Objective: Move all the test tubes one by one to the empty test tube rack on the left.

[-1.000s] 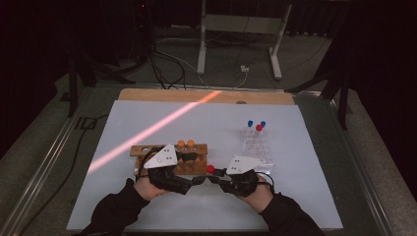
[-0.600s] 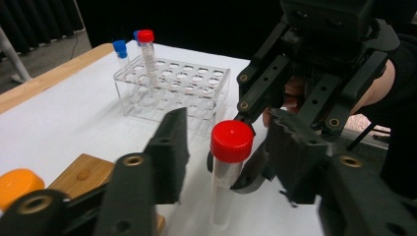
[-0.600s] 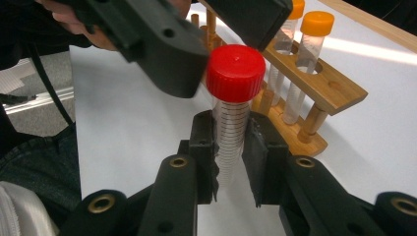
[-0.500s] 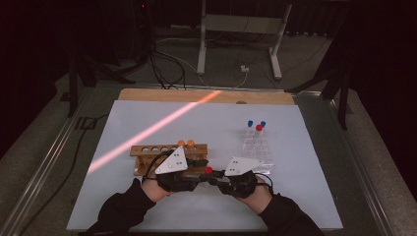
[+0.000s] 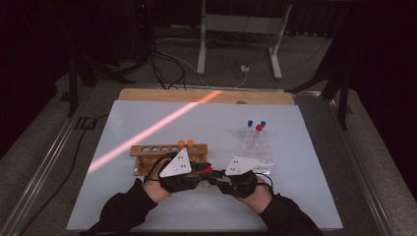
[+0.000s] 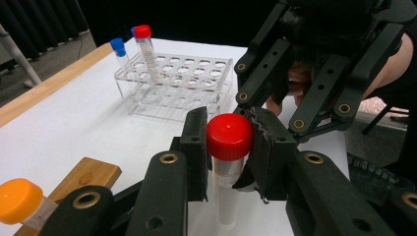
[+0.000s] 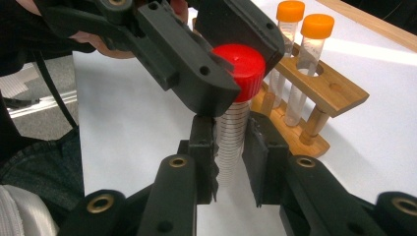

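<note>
A clear tube with a red cap (image 6: 229,135) stands upright between both grippers, low over the white mat. My right gripper (image 7: 231,152) is shut on the tube's ribbed body (image 7: 230,130). From the opposite side my left gripper (image 6: 229,147) reaches in. Its jaws have just been closing, and both pads now press on the red cap (image 5: 208,169). In the high view the left gripper (image 5: 202,171) and the right gripper (image 5: 214,174) meet tip to tip in front of the wooden rack (image 5: 152,150).
The wooden rack (image 7: 324,88) holds two orange-capped tubes (image 7: 305,24) at its right end. To the right stands a clear plastic rack (image 5: 258,147) with blue-capped and red-capped tubes (image 5: 255,125) at its far edge. A wooden board (image 5: 162,95) borders the mat's far side.
My left gripper's jaws have closed from wide apart onto the red cap, and that hand has shifted slightly towards the right gripper. The right gripper has kept still with the tube.
</note>
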The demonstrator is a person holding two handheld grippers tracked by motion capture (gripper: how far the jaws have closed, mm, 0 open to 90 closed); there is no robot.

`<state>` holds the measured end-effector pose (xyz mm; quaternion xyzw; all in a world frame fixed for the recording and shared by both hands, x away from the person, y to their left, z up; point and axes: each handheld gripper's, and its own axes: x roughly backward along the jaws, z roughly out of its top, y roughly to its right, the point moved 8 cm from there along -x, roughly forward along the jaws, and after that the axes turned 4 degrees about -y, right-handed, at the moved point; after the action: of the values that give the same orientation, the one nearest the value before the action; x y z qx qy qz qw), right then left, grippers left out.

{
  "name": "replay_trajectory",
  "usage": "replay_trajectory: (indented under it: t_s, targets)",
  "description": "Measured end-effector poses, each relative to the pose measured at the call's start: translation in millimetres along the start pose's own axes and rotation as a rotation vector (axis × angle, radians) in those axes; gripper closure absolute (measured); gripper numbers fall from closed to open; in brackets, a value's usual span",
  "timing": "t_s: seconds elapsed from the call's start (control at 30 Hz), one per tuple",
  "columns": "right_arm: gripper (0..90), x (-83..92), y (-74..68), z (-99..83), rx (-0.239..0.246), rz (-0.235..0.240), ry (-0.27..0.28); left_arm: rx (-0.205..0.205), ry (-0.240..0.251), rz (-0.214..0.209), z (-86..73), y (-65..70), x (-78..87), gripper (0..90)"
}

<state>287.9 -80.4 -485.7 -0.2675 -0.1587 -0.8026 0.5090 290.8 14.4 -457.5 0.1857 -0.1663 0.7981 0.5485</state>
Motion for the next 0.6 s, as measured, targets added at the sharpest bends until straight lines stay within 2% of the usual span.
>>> replay_trajectory:
  t_s: [0.2,0.4,0.6]
  targets:
    - [66.0,3.7,5.8,0.2,-0.022,-0.028,0.023,0.012,0.004,0.036,5.1,-12.8,11.9,71.5]
    - [46.4,8.5,10.5,2.4,-0.025,-0.065,0.050,0.027,0.022,0.086,12.3,-26.6,28.7,71.5]
    - [27.9,10.7,12.9,5.0,-0.053,-0.092,0.076,0.036,0.030,0.145,18.1,-40.0,47.9,71.5]
